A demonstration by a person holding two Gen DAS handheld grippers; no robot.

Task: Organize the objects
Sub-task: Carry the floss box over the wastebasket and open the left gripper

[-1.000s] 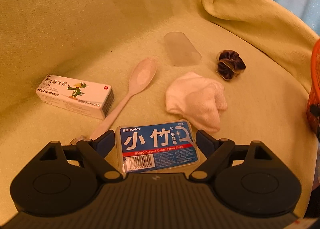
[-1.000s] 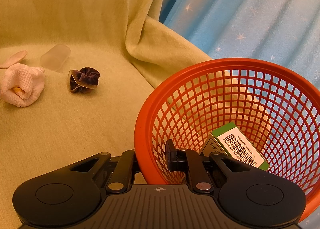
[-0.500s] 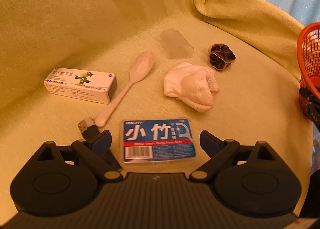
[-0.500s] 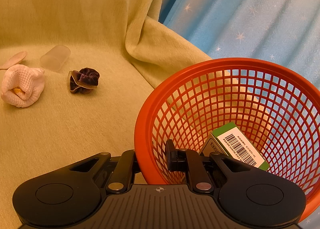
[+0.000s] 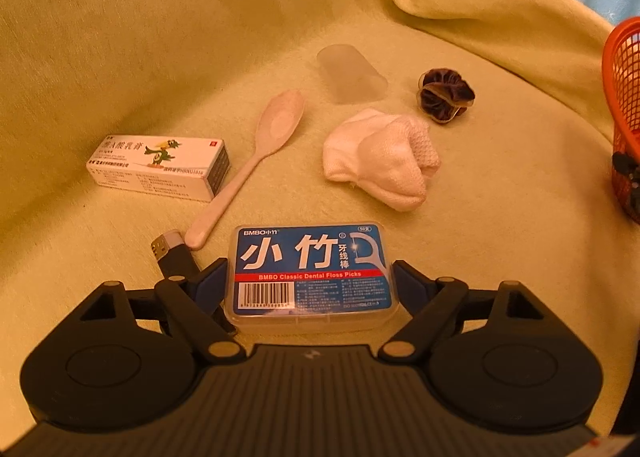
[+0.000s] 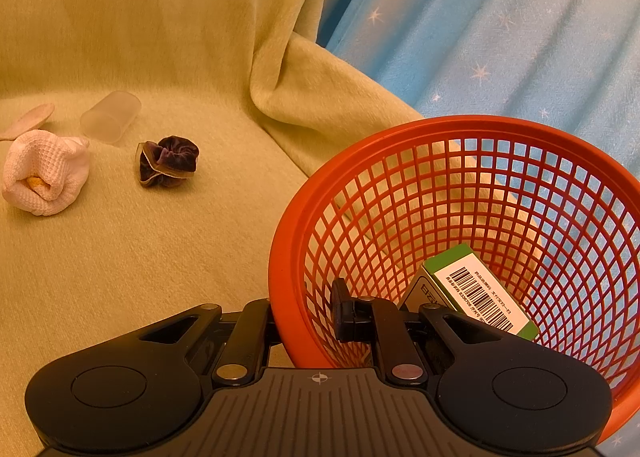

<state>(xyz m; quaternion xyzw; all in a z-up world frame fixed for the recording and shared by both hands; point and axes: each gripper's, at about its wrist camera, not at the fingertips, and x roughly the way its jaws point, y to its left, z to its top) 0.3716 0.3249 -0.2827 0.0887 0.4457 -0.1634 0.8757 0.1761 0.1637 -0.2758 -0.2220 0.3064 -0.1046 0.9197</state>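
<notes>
In the left wrist view my left gripper (image 5: 310,283) stands around a blue dental floss pick box (image 5: 310,269) on the yellow blanket, its blue pads at the box's two ends; whether they press it I cannot tell. A dark lighter (image 5: 174,259) lies by the left finger. Beyond lie a pale spoon (image 5: 256,153), a white medicine box (image 5: 160,167), a white cloth (image 5: 380,159), a clear cap (image 5: 350,73) and a dark scrunchie (image 5: 446,95). My right gripper (image 6: 308,313) is shut on the rim of the orange basket (image 6: 500,217), which holds a green-edged box (image 6: 480,297).
The blanket (image 6: 140,257) covers the seat and rises into a backrest and a fold at the right. A blue starred curtain (image 6: 500,17) hangs behind. The basket's edge (image 5: 622,97) shows at the far right of the left wrist view.
The left gripper drew back from the floss box with wider jaws, exposing the lighter, then came forward so its pads flank the box again. The right gripper and basket have not moved.
</notes>
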